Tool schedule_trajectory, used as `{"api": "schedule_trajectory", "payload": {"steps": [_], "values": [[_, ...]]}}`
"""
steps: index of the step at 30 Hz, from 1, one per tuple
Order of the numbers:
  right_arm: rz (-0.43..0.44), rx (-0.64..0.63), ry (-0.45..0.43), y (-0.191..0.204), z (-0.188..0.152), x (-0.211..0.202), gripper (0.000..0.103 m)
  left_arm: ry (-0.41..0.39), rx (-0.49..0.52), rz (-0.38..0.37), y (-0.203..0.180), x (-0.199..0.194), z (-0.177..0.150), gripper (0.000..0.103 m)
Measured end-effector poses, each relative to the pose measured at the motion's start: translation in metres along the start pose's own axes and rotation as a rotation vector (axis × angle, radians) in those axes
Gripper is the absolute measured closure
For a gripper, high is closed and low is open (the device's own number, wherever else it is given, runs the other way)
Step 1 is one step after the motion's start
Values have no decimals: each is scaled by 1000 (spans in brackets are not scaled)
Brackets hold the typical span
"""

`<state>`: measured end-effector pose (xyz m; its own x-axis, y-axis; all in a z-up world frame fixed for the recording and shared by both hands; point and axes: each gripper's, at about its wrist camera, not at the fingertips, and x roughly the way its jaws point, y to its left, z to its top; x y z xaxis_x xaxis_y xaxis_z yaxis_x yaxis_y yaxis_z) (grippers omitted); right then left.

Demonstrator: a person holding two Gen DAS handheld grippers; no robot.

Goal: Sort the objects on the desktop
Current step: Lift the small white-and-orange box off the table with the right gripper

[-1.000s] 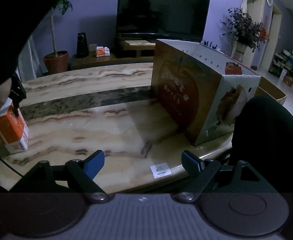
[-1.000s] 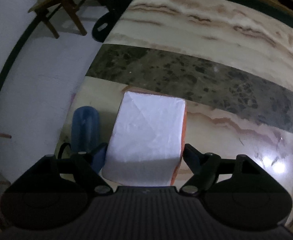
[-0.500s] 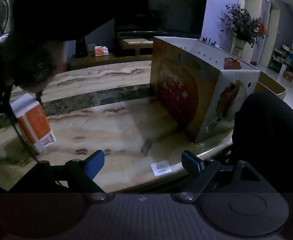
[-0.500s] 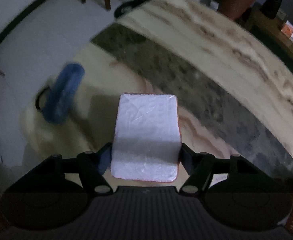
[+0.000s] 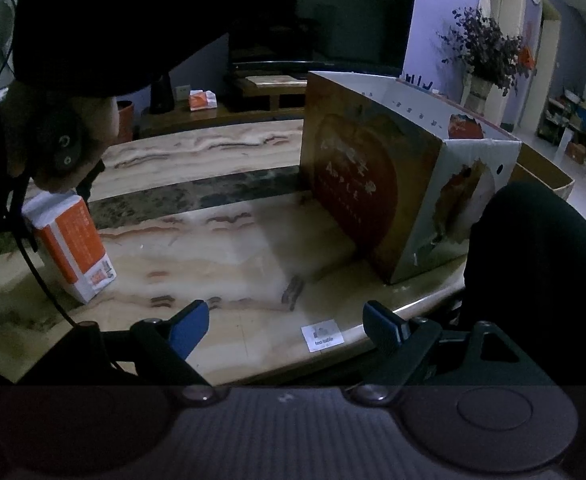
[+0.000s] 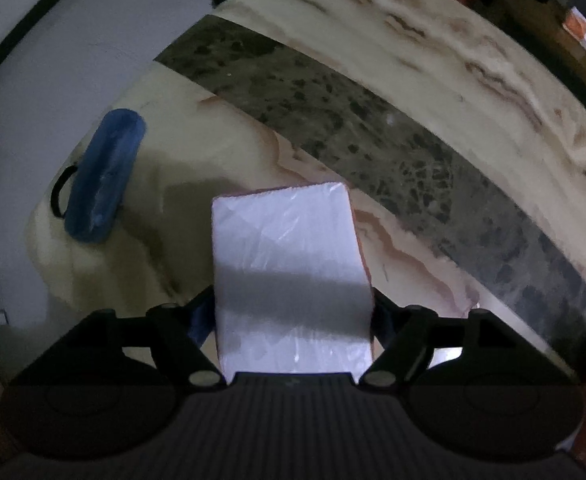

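Now the tissue pack (image 6: 289,264), white on top with orange sides, stands tilted near the left edge of the surface (image 5: 221,248), just short of the dark marble band. The right gripper (image 6: 293,320) points steeply down over it with the pack between its jaws; the jaws are opening, and whether the pads press the sides I cannot tell. In the left view a hand (image 5: 59,148) sits above the pack (image 5: 71,248). A blue case (image 6: 101,176) with a black loop lies near the pack, by the edge. The left gripper (image 5: 285,326) hovers at the near edge, jaws wide apart and empty, above a small label (image 5: 321,335). An apple box (image 5: 397,176) stands at the right edge.
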<state>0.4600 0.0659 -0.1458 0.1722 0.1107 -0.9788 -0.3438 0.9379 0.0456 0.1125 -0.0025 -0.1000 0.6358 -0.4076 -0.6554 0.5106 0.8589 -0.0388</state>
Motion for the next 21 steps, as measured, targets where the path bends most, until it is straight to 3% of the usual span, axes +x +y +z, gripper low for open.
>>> {"api": "schedule_trajectory", "payload": {"steps": [7,16,21], "values": [[-14,7,-7,2,-1,14,24,-2,-20,-2,4,-1,1,19],[41,73,43,-12,-4,27,23,-20,-30,2,5,-3,0,19],[54,122,41,-16,-5,33,17,-19,-26,3,5,-3,1,19]]}}
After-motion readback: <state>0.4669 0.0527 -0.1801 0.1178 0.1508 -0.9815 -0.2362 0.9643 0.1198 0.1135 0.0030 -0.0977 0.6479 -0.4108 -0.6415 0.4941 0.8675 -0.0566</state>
